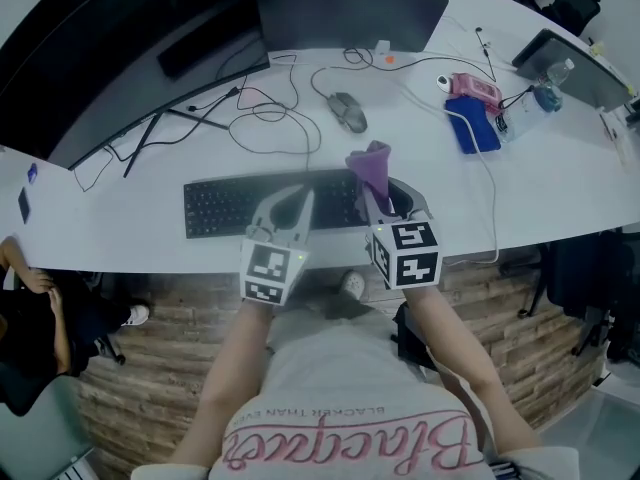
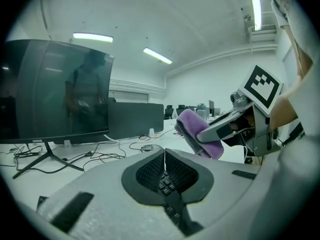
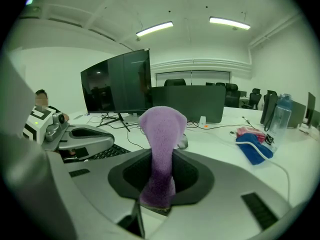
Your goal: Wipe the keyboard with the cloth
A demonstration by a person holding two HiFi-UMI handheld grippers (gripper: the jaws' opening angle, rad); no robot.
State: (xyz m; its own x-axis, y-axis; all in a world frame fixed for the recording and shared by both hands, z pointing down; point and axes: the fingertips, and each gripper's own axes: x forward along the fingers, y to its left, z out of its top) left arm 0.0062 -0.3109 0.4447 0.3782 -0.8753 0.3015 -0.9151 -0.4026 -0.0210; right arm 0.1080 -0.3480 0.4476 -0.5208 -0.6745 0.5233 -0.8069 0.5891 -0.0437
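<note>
Cloth (image 3: 161, 149): your right tool (image 1: 380, 196) is clamping it over the right end of the keyboard (image 1: 225, 206) | left tool (image 1: 295, 203): hovering clenched, empty, above keys | step: wiping is apparently starting | next: tilt cloth onto keys.

head view: steeply down over desk (image 1: 560, 188) | gripper views: low, forward-facing — all share keyboard (image 1: 228, 206)

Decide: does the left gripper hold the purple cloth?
No, the left gripper is shut and empty; the right gripper clamps the purple cloth.
</note>
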